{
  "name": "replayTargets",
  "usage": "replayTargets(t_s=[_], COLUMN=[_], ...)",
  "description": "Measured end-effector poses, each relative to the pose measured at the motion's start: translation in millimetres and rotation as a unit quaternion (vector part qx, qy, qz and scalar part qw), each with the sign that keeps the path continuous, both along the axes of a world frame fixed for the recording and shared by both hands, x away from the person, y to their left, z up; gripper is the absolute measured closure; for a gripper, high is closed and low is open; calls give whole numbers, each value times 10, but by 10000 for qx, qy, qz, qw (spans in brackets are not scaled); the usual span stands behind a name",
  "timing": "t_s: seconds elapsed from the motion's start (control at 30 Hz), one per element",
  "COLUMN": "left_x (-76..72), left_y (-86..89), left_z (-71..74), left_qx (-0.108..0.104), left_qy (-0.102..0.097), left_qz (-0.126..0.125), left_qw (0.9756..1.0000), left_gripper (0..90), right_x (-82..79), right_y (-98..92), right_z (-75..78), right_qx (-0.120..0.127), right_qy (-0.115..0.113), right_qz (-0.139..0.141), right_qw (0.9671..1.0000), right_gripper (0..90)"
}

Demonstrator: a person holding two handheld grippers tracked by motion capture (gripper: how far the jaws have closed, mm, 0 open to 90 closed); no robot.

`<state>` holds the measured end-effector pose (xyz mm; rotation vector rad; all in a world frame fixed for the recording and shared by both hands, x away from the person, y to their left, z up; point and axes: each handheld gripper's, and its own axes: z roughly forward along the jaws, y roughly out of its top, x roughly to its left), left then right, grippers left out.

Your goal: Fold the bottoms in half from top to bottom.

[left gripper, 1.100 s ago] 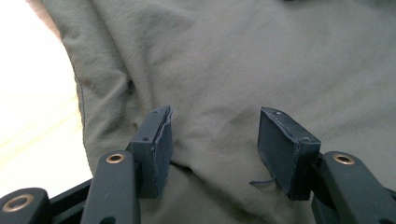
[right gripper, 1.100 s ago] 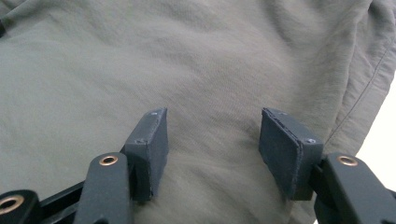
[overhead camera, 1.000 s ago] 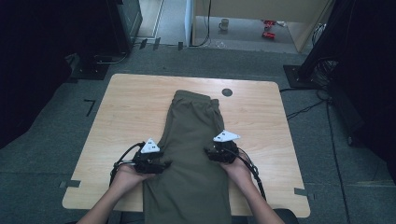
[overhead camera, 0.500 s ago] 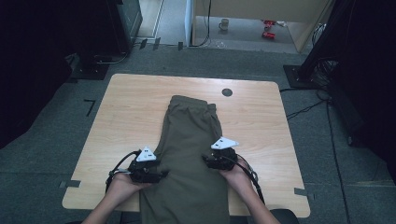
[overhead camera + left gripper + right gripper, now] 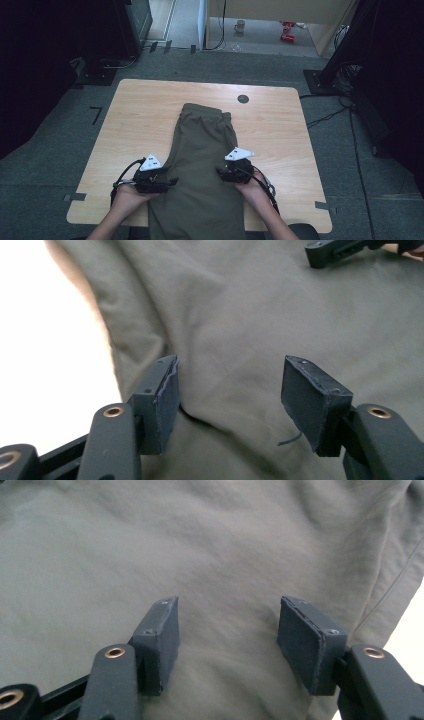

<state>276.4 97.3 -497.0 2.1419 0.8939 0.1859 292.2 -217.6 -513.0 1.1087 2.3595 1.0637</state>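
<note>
Currently, an olive-green pair of cotton trousers (image 5: 202,170) is lying lengthwise down the middle of the pale wooden counter (image 5: 130,120), with the elastic waistband at the far end and the legs running toward the person and hanging over the near edge. Placing it this way is keeping both long edges within reach of the 2 tools at once.

The left gripper (image 5: 165,182) is sitting at the garment's left edge, low over the cloth. Its jaws are standing apart in the left gripper view, straddling a raised fold of fabric (image 5: 200,405) just inside the hem, with nothing pinched between them. The right gripper (image 5: 222,172) is mirroring it at the opposite edge; its jaws are likewise spread wide over flat cloth (image 5: 225,645), close to the seam where the counter is showing through at the corner.

Judgement: the symmetrical stance suggests both edges are being lined up for a simultaneous pinch, most likely to fold or draw the trousers. Neither tool is gripping yet.

A small dark round disc (image 5: 243,99) is lying on the counter beyond the waistband, well apart from the work.
</note>
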Motion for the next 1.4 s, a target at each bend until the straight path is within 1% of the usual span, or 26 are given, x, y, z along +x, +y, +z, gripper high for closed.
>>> replayTargets(t_s=[0.1,0.17,0.23,0.3,0.33,0.37,0.43,0.47,0.5,0.53,0.6,0.63,0.67,0.7,0.73,0.77,0.8,0.83,0.87,0.93,1.03,1.07,1.13,1.27,1.33,1.4], left_x=[100,141,258,291,359,359,459,459,496,573,619,705,749,749,828,860,860,914,914,963,1039,1068,1146,1232,1321,1347], left_y=[17,19,28,30,29,29,4,4,-3,-12,-13,-18,-21,-21,-34,-41,-41,-56,-56,-68,-93,-98,-112,-128,-143,-149], left_z=[24,36,74,81,95,95,122,122,130,136,138,134,132,132,129,131,131,136,136,135,124,124,126,133,141,146], left_qx=[-34,-30,31,28,46,46,42,42,64,2,10,-19,-19,-19,8,5,5,12,12,-19,-28,-19,-30,37,63,89], left_qy=[-75,-82,-125,-145,-138,-138,-134,-134,-145,-107,-59,-37,-11,-11,29,23,23,-9,-9,49,83,91,87,118,175,162], left_qz=[93,131,214,251,285,285,282,282,272,287,295,343,360,360,396,395,395,392,392,365,379,383,421,425,439,436], left_qw=[9999,9999,9997,9996,9995,9995,9995,9995,9995,9995,9995,9994,9993,9993,9992,9992,9992,9992,9992,9993,9992,9992,9991,9990,9989,9989], left_gripper=[405,406,407,415,415,417,418,418,418,419,418,418,419,419,419,419,419,420,419,419,418,419,419,417,416,415], right_x=[40,66,93,142,175,204,246,269,303,340,370,418,445,491,535,564,578,599,599,678,710,743,804,887,937,977], right_y=[-8,-25,-56,-89,-99,-113,-155,-178,-191,-198,-209,-239,-257,-264,-266,-274,-286,-294,-294,-298,-300,-304,-301,-304,-299,-297], right_z=[50,93,124,151,166,179,194,191,190,189,193,195,189,187,185,184,181,181,181,193,206,206,205,210,211,214], right_qx=[89,89,182,219,212,219,320,374,359,325,277,327,388,355,303,290,343,394,394,359,394,492,471,542,554,551], right_qy=[-19,-102,-212,-113,-77,-78,-184,-166,-53,22,13,-117,-135,11,107,85,-17,-26,-26,113,48,14,144,100,177,175], right_qz=[-62,-117,-209,-278,-300,-324,-402,-435,-460,-469,-488,-547,-586,-608,-619,-631,-664,-697,-697,-735,-769,-817,-845,-917,-952,-970], right_qw=[9999,9998,9994,9993,9993,9992,9985,9982,9983,9984,9984,9979,9974,9975,9976,9975,9972,9968,9968,9966,9962,9954,9952,9943,9938,9936], right_gripper=[404,409,417,417,417,417,422,420,408,402,402,413,410,396,384,392,397,394,394,381,384,380,370,370,364,359])
